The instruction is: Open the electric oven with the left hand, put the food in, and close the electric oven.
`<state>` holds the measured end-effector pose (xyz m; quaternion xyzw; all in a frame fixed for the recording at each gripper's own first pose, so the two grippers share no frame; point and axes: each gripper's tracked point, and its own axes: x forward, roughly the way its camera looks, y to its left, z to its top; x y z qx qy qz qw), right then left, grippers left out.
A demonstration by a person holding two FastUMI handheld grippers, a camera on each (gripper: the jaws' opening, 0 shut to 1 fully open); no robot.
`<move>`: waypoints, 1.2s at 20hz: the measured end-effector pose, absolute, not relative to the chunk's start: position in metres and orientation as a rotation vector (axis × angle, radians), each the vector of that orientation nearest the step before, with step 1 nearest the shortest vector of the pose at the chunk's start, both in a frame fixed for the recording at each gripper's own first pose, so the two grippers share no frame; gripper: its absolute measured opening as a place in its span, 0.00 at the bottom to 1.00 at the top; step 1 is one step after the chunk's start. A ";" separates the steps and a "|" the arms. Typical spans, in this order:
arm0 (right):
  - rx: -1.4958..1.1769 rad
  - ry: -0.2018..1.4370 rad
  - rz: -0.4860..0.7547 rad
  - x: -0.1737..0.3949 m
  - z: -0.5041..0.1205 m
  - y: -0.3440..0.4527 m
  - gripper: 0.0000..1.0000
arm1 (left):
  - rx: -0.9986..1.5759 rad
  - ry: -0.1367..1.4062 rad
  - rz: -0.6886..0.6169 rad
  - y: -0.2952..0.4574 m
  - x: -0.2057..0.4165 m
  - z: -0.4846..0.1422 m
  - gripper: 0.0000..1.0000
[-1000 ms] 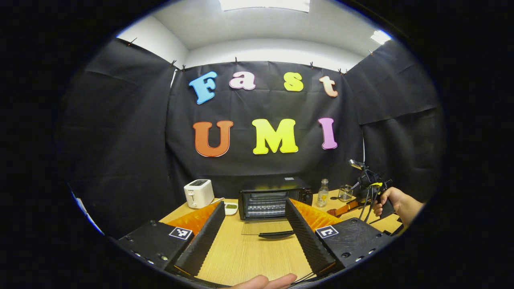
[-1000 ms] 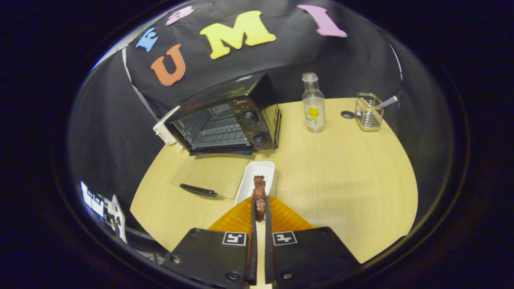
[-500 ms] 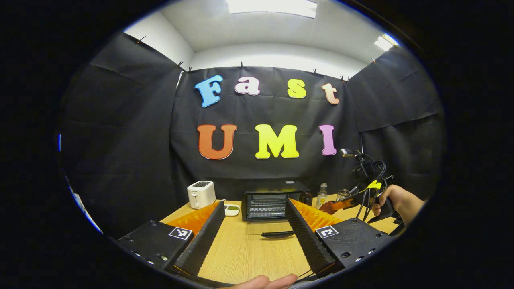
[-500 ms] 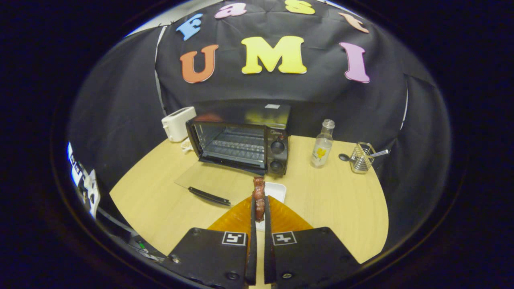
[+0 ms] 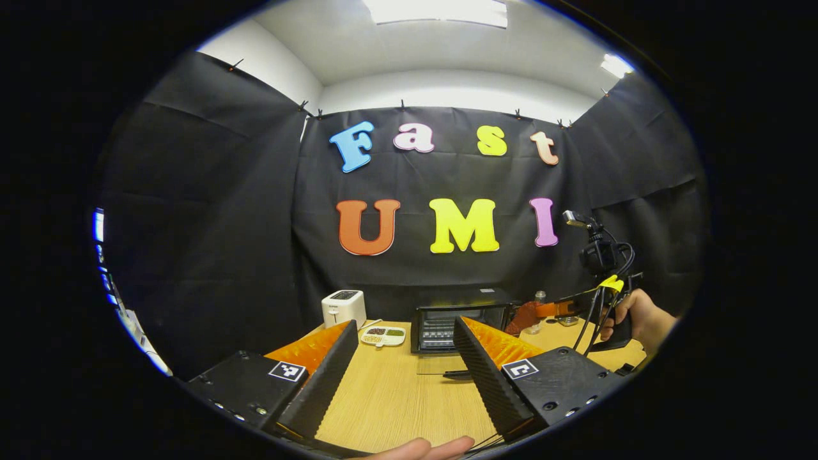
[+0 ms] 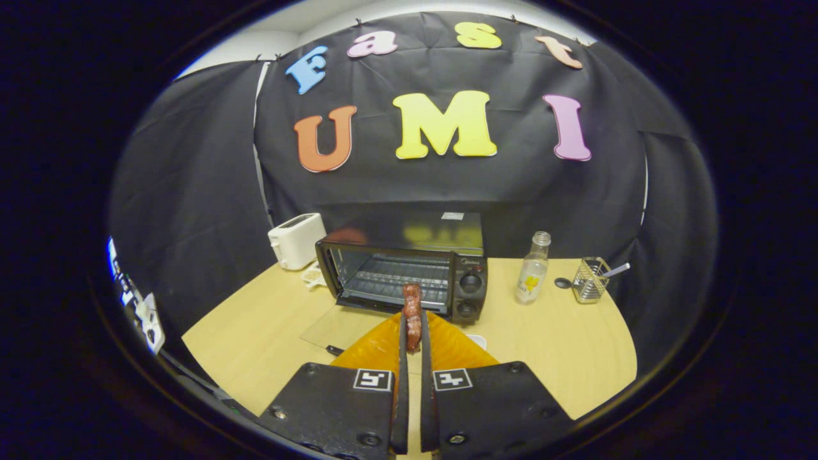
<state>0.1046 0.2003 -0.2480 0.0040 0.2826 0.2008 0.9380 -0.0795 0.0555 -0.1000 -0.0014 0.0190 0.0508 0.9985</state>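
Oven: the black electric oven (image 6: 402,271) stands at the back of the wooden table (image 6: 562,338), its glass door (image 6: 332,326) already dropped flat onto the tabletop, wire rack (image 6: 396,281) exposed.
Food: a reddish-brown piece of meat (image 6: 412,316) sits clamped between the fingers of the right gripper (image 6: 412,338), raised above the table and lined up with the oven mouth.
What has changed: a second ago the meat hung just over the white dish by the oven with the camera looking down; now the right gripper has lifted and levelled, and the oven opening sits straight ahead of the meat.
Left gripper: the left gripper (image 5: 399,364) has drawn back from the oven, which now looks smaller and farther off; its fingers stand wide apart, holding nothing.
Right hand: in the left gripper view the hand (image 5: 636,316) carries its gripper higher than before, the meat's end close to the oven's right side.
Meaning: opening is done, pickup is done; by my reading the insertion onto the rack is in hand, with closing the door left for later.
Bystanders: toaster (image 6: 296,239), bottle (image 6: 532,276) and wire holder (image 6: 588,281) stand apart from the path.
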 end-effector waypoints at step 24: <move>0.966 0.563 0.270 0.277 -0.352 0.315 0.11 | -0.025 0.091 0.204 0.117 -0.023 -0.148 0.95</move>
